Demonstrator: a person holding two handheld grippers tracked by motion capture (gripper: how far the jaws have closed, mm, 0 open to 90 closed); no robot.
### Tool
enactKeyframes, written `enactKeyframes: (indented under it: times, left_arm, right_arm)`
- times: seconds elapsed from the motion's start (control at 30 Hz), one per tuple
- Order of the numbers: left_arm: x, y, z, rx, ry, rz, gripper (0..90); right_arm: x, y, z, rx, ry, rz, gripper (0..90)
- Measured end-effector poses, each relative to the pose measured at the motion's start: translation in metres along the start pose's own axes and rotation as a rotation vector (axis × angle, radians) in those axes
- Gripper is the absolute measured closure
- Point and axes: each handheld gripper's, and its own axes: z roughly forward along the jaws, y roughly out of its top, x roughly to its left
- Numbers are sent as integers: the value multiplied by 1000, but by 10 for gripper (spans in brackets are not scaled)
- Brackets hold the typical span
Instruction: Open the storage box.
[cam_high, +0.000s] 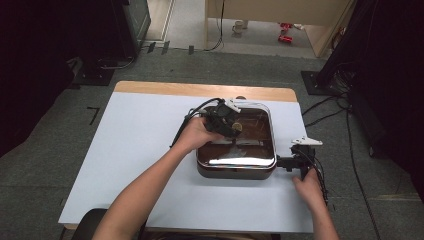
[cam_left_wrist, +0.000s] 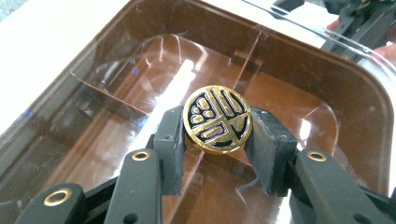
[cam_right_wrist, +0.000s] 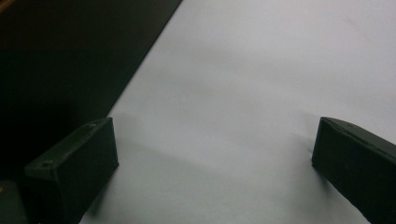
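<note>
Gold-and-black round knob (cam_left_wrist: 217, 119) on clear lid (cam_left_wrist: 327, 65)

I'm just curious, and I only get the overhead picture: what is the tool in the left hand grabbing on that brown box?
Observer: The left tongs are shut on a round gold knob in the middle of the clear lid.
Visitor: And the tool on the right, is it holding anything?
Observer: No. The right tongs stand wide open, with bare white table between them.
</note>
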Motion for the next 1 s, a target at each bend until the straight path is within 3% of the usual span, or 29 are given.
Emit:
enactKeyframes:
  times: [0.23,0.4,0.57,0.7,1.0]
  left_arm:
    - [1,5,-24,-30,-1,-15,591]
    - [5,1,-48,-43,20,-32,591]
    - [10,-8,-69,-62,24,-53,590]
    - [16,-20,-84,-80,-4,-101,590]
    - [25,-50,-113,-86,70,-132,590]
  right_arm:
    - [0,0,0,0,0,-1,0]
    - [0,0,0,-1,0,0,0]
    - [0,0,0,0,0,0,0]
    - [0,0,0,-1,0,0,0]
    - [0,0,0,-1,0,0,0]
